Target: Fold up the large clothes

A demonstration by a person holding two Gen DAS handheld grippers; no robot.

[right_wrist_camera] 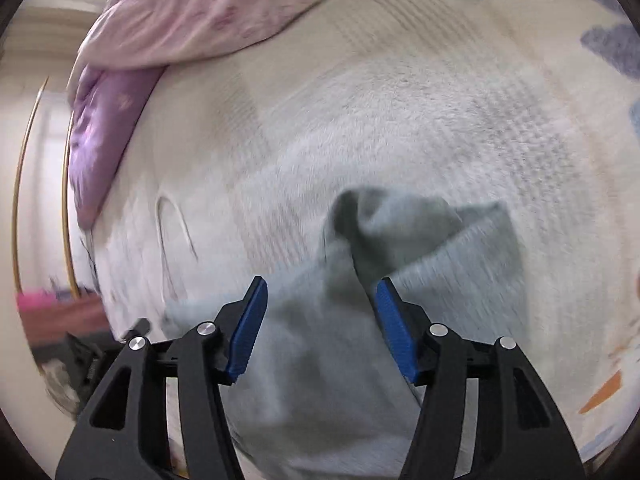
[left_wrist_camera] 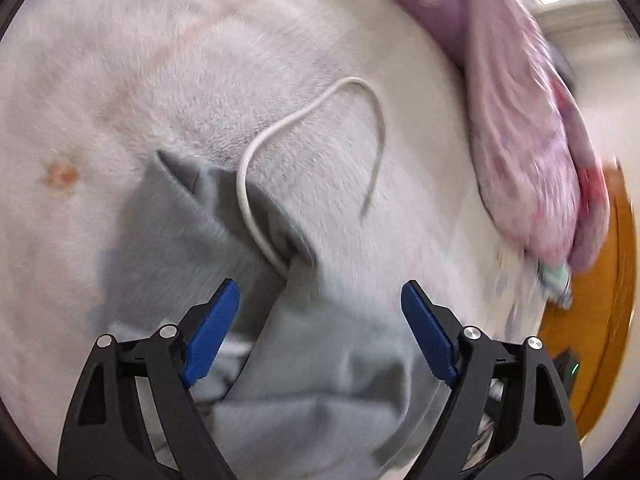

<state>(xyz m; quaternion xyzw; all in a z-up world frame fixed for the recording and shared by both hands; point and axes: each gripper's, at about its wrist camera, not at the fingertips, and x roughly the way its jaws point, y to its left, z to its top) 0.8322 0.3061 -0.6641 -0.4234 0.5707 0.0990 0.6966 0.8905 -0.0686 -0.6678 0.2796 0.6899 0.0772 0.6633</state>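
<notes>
A light grey garment [left_wrist_camera: 304, 360] lies crumpled on the pale bedspread [left_wrist_camera: 120, 80], with a white drawstring [left_wrist_camera: 276, 128] looping out of its hem. My left gripper [left_wrist_camera: 320, 312] is open just above the garment, its blue pads [left_wrist_camera: 212, 336] wide apart with the grey cloth between them. In the right wrist view the same grey garment [right_wrist_camera: 440, 248] lies folded over in a bunch. My right gripper [right_wrist_camera: 320, 312] is open over it, with a ridge of cloth between the blue pads [right_wrist_camera: 248, 328]. Both views are motion-blurred.
A pink and purple quilt [left_wrist_camera: 520, 120] is heaped along the bed's far side, also in the right wrist view [right_wrist_camera: 180, 12]. The patterned bedspread [right_wrist_camera: 480, 60] fills the rest. An orange wooden surface [left_wrist_camera: 600, 320] lies past the bed edge. The drawstring loop shows at left [right_wrist_camera: 172, 232].
</notes>
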